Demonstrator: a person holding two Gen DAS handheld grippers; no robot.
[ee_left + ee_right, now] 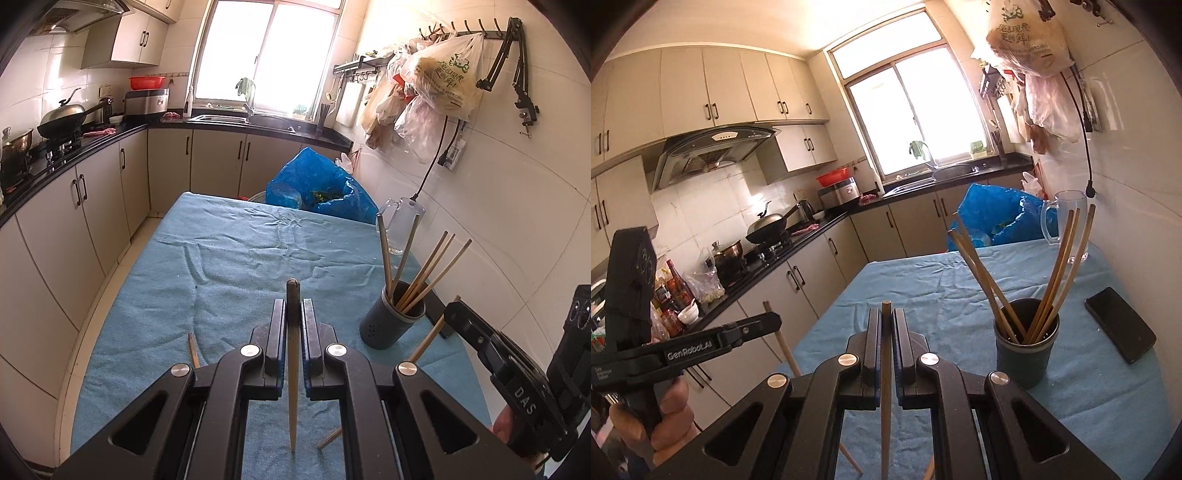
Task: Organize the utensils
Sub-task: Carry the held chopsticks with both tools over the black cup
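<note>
My left gripper point(293, 303) is shut on a chopstick point(293, 369) with a dark upper end, held above the blue cloth point(229, 266). My right gripper point(885, 313) is shut on a plain wooden chopstick point(885, 387). A dark grey utensil holder point(389, 325) point(1025, 350) stands to the right of both and holds several chopsticks, wooden and metal. In the left wrist view the right gripper point(452, 312) sits just right of the holder. In the right wrist view the left gripper point(774, 319) shows at the left, in a hand. Two loose chopsticks point(194, 350) point(330, 438) lie on the cloth.
A black phone point(1121, 325) lies right of the holder, beside the tiled wall. A clear glass mug point(1065, 221) stands at the table's far right, with a blue plastic bag point(317, 188) behind the far edge. Counters and cabinets run along the left.
</note>
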